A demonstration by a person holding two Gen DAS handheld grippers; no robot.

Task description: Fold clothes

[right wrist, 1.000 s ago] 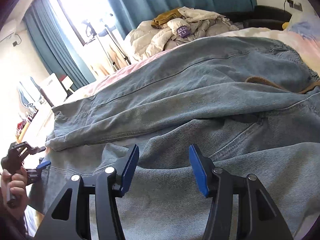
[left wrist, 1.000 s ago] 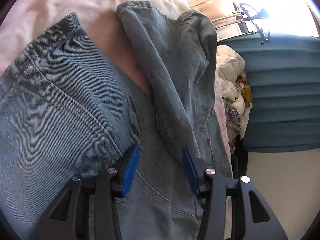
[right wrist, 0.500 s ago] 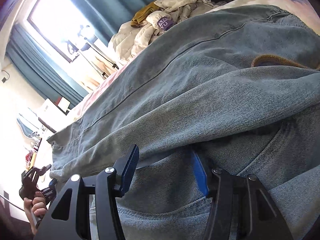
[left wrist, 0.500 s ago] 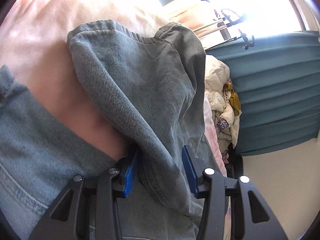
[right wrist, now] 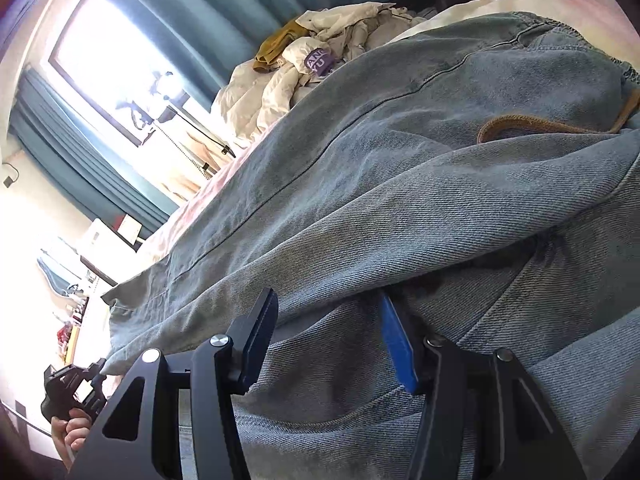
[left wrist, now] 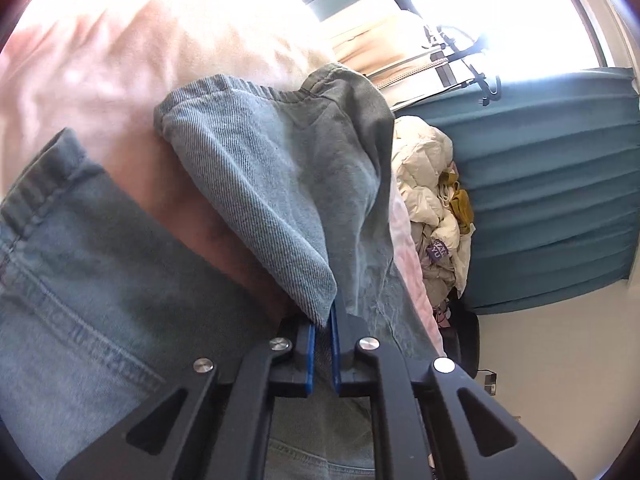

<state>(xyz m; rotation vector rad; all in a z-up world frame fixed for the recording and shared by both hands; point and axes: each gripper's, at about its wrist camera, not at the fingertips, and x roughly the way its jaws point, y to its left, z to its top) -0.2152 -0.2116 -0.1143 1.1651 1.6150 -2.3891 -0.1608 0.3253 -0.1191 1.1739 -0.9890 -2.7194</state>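
Across the pink-sheeted bed [left wrist: 100, 60] lay the blue jeans [right wrist: 400, 208], spread lengthwise toward a heap of pale clothes [right wrist: 280, 80] by the teal curtain [left wrist: 552, 200]. Its jaws having just been closing, the left tool [left wrist: 322, 322] was clamped on a fold of one trouser leg. The right tool [right wrist: 328, 336] stood apart around a denim ridge near the waist, its pads not visibly pressing.

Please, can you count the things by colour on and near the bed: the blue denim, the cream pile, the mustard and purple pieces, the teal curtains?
Blue denim: 1, jeans
Cream: 1, clothes pile
Mustard: 1, garment
Purple: 1, printed piece
Teal: 1, curtains
Total: 5
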